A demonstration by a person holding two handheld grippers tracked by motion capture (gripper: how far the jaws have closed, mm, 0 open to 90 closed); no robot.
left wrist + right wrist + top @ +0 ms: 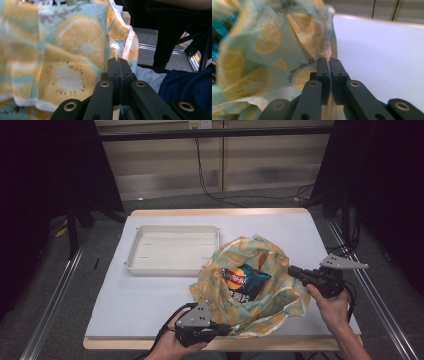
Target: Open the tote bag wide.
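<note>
Both grippers clamp the lemon-print bag point(250, 280) at the table's near right: left gripper point(227, 329) on its near edge, right gripper point(292, 270) on its far-right rim. The chip packet point(245, 281) sits inside the open mouth. Thin fabric could slip from either pinch, and the mouth would collapse.

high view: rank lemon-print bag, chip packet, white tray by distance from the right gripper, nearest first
1. Lemon-print bag: pinched at its right edge by the right gripper.
2. Chip packet: inside the bag's open mouth, left of that gripper.
3. White tray: farthest, on the table's left half, behind the bag.

Black two-jaw grippers point(227, 329) (brass-ringed pivot screws), grey three-cornered plates, trailing black cables.
</note>
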